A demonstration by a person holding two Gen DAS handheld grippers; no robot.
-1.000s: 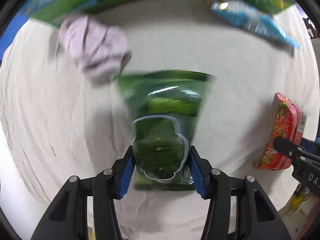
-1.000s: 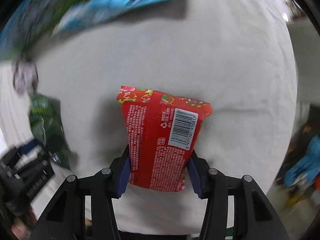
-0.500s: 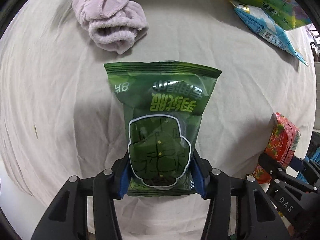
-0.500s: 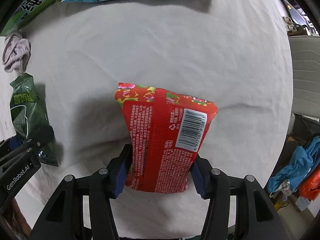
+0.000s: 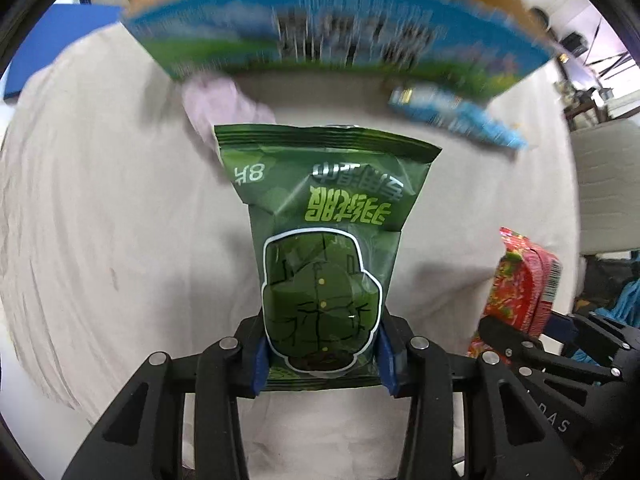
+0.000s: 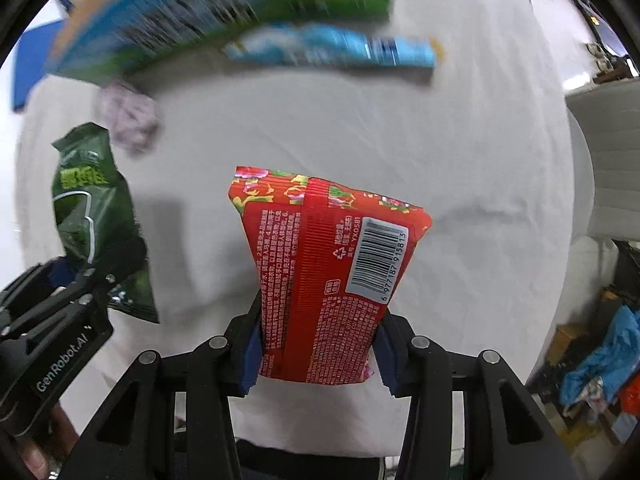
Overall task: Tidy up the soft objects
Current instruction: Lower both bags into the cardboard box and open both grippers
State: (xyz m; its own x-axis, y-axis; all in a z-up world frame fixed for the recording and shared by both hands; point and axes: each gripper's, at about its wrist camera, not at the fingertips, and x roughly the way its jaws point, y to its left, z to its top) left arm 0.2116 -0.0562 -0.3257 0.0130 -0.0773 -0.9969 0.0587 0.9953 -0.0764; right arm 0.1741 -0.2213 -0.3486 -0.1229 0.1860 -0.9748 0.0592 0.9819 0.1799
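Two snack packets held above a white cloth

Green packet (image 5: 324,276) stands upright between blue pads; red packet (image 6: 332,280), barcode side showing, likewise; crumpled lilac cloth (image 6: 128,118) lies beyond.

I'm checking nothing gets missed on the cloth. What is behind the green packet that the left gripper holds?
Behind the green packet, a lilac cloth shows past its top left corner; the rest of it is covered. White tablecloth lies around. Whatever sits directly behind the packet is hidden.

A cluttered workroom: cloth-draped table (image 6: 400,140), heaped clothes (image 6: 600,364) on floor, equipment stands (image 5: 600,64).
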